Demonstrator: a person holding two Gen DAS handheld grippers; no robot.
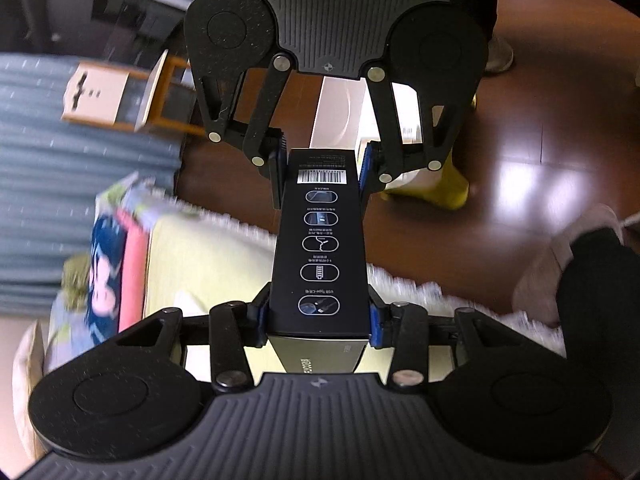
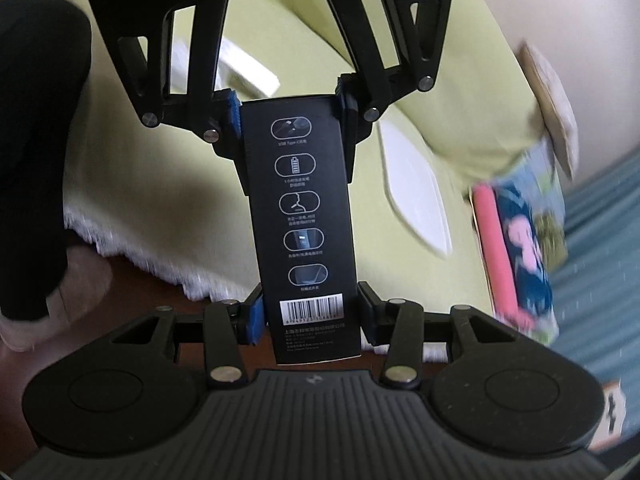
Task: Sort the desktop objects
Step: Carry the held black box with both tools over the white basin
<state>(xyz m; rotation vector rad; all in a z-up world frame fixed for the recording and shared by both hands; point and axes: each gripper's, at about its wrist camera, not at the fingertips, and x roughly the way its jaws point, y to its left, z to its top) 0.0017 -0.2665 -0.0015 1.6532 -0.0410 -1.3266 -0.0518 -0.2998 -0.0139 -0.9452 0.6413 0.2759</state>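
Black cardboard, long and rectangular, printed with white icons and a barcode: the box (image 1: 320, 240) spans between both tongs, clamped at one end by the left tongs (image 1: 318, 320) and at the other by the right tongs (image 2: 310, 312), each closed on its sides. Below it lies a yellow-green cloth with white fringe (image 2: 160, 192); a colourful cartoon-printed book (image 2: 520, 248) sits right of the right tongs.

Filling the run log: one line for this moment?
left claw: shut on box | right claw: shut on box, barcode end | box: held off the table, over cloth
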